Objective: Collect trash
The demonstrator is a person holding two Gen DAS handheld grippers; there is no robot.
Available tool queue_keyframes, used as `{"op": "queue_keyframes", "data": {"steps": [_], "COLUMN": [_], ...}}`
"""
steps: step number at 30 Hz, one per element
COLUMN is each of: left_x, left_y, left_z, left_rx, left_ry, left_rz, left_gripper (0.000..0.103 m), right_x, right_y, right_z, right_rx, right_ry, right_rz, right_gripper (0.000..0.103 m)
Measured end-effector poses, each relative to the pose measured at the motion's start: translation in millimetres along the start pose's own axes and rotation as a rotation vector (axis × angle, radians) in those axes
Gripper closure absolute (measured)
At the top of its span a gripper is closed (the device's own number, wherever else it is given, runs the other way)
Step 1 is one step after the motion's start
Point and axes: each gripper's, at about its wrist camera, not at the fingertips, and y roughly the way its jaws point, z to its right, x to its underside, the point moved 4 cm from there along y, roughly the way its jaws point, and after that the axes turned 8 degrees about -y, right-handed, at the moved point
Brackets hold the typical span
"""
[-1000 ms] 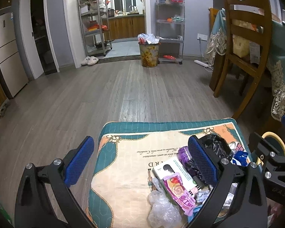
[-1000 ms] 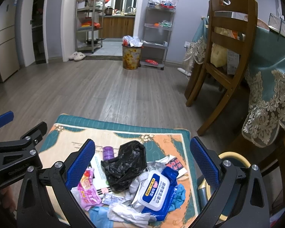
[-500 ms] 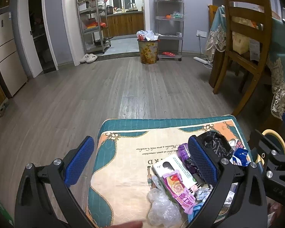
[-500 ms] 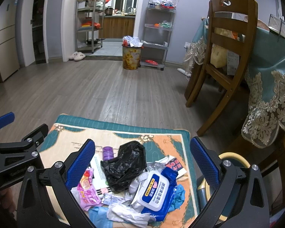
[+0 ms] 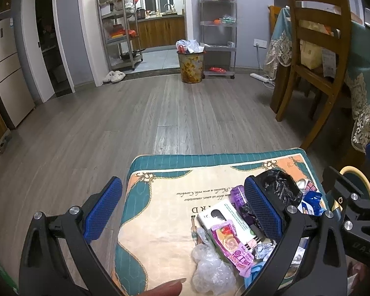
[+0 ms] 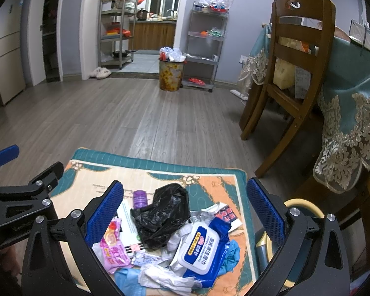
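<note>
Both claws hang wide, empty: left claw (image 5: 182, 212), right claw (image 6: 185, 212). Crumpled black plastic bag (image 6: 162, 214) half buries 1 white flat carton (image 5: 224, 219); lower litter is cut off.

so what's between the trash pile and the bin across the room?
Right wrist view: past the trash pile comes bare mat, then bare wood floor up to the bin. Nothing in the way.

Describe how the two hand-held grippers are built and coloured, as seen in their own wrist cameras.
Both match. The left hand-held gripper and the right hand-held gripper have black, angular, open-framed arms joined by round silver bolts. Each ends in two flat fingers faced with blue, mesh-textured pads. No cables show. White lettering on the left one's frame is too small to read.
</note>
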Motion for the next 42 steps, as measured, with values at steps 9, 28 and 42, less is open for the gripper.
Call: {"op": "queue_keyframes", "data": {"steps": [9, 28, 42], "left_x": [0.3, 0.6, 0.5], "left_y": [0.5, -0.3, -8.5], "left_z": [-0.3, 0.7, 1.2], "left_rx": [0.006, 0.014, 0.021], "left_ry": [0.000, 0.001, -0.024], "left_rz": [-0.001, -0.001, 0.034], "left_gripper": [0.006, 0.006, 0.006], "right_x": [-1.6, -2.0, -8.2], "right_y": [-0.4, -0.7, -0.1], "right_z": [1.2, 1.5, 6.3], "right_rx": [0.002, 0.003, 0.008], "right_ry": [-0.002, -0.003, -0.016], "right_rz": [0.003, 0.004, 0.002], "right_gripper": [0.004, 0.004, 0.004]}}
